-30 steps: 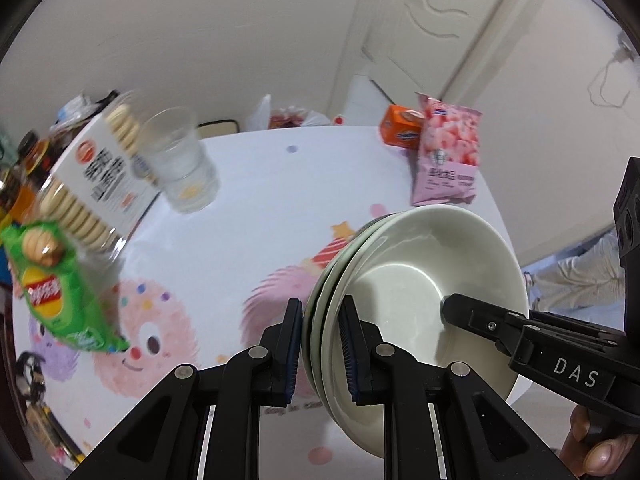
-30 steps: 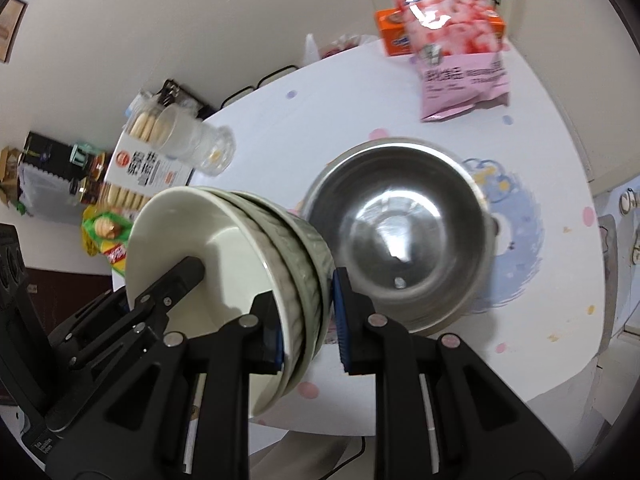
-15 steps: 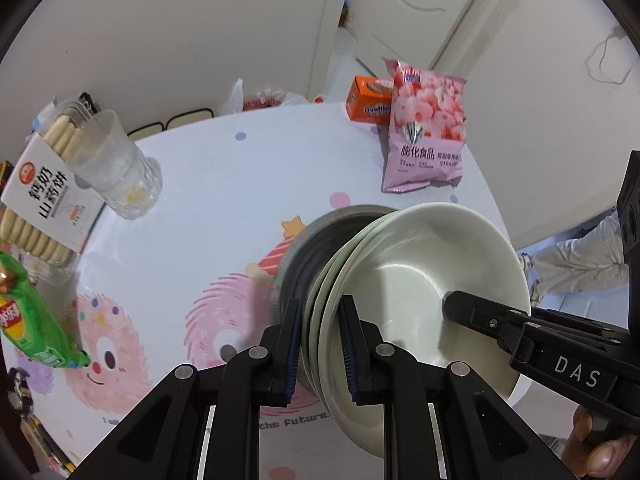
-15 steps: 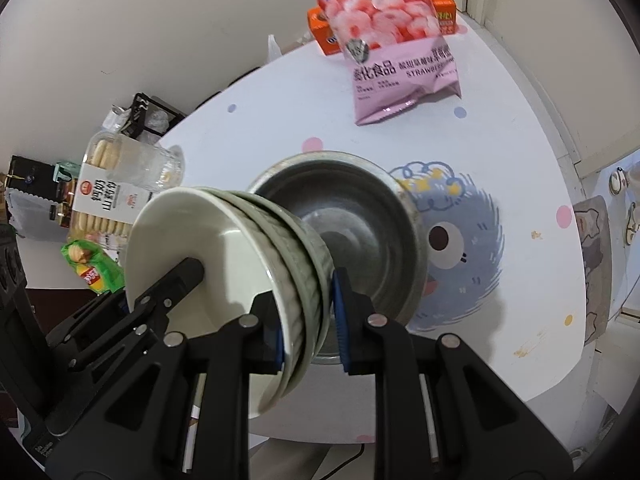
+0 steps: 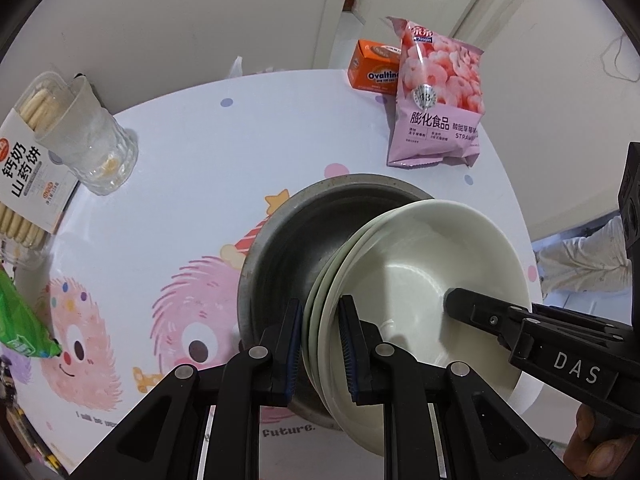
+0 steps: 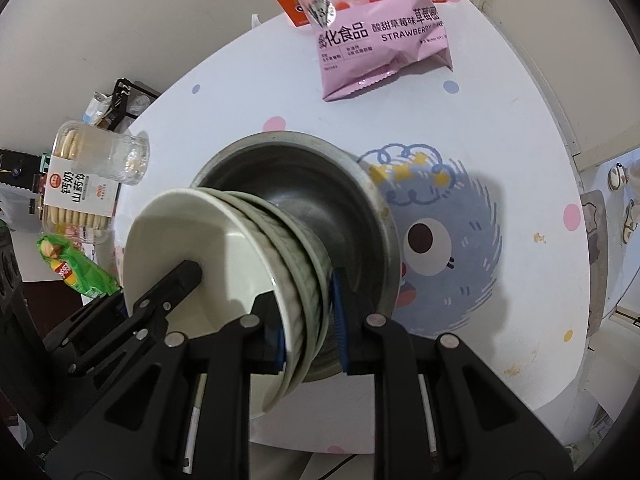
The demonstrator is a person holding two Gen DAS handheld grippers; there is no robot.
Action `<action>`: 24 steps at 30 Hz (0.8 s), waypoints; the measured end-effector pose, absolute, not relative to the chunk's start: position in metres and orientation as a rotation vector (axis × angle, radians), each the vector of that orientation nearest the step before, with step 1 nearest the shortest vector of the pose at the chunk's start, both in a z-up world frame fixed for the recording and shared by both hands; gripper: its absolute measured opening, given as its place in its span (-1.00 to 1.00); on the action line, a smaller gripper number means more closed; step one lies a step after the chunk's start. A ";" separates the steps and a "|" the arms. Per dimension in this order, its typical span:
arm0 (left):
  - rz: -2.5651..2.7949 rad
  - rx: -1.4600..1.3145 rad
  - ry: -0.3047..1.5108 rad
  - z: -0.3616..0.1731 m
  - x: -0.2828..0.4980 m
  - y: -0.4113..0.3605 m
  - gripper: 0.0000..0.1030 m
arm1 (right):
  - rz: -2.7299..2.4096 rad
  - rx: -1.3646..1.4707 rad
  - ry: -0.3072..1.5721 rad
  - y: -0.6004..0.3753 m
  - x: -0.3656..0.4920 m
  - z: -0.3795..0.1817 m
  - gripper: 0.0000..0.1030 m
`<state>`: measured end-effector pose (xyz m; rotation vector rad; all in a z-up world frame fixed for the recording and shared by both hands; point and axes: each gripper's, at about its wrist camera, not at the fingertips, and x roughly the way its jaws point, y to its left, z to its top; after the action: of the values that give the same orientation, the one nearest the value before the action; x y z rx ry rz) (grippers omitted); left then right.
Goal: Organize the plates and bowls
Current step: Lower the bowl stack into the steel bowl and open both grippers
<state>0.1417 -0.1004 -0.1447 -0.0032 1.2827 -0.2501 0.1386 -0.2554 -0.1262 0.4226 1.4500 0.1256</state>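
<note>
Your left gripper (image 5: 320, 344) and right gripper (image 6: 306, 320) both clamped on rim of stacked white bowls (image 5: 420, 280), held tilted over steel bowl (image 5: 304, 240) mid-table. Far right: orange Ovaltine box (image 5: 372, 68), pink STRAWBERRY snack bag (image 5: 436, 100). Far left: glass (image 5: 92, 144), biscuit pack (image 5: 28, 168). Near-left green packet (image 5: 20, 328). White round table (image 5: 200, 128), cartoon monsters, "future." printed. "DAS" on right gripper. White door behind.

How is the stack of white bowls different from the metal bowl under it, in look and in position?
The stack of white bowls is glossy, pale ceramic; the metal bowl is dull grey steel. The stack is several bowls nested together; the metal bowl is single and wider. The stack is tilted, held at opposite rims by the left tongs and right tongs; the metal bowl sits upright on the table. Both are round and look empty.
</note>
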 end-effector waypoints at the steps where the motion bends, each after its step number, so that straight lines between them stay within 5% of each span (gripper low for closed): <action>1: -0.247 0.002 1.282 -0.146 0.142 -0.102 -0.65 | 0.125 0.427 1.454 -0.257 0.140 -0.129 -0.59; 20: -0.201 -0.003 1.296 -0.168 0.149 -0.108 -0.63 | 0.098 0.454 1.516 -0.259 0.156 -0.156 -0.53; 21: -0.203 -0.008 1.296 -0.167 0.149 -0.107 -0.61 | 0.093 0.456 1.511 -0.259 0.156 -0.155 -0.47; 23: -0.216 -0.016 1.288 -0.165 0.148 -0.106 -0.45 | 0.086 0.437 1.500 -0.256 0.158 -0.153 -0.03; 24: -0.218 -0.003 1.283 -0.163 0.148 -0.106 -0.11 | 0.096 0.449 1.490 -0.255 0.158 -0.151 0.16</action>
<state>0.1480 -0.1063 -0.1631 -0.0031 1.2830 -0.2175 0.1578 -0.2552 -0.1508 0.4491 1.4896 0.0955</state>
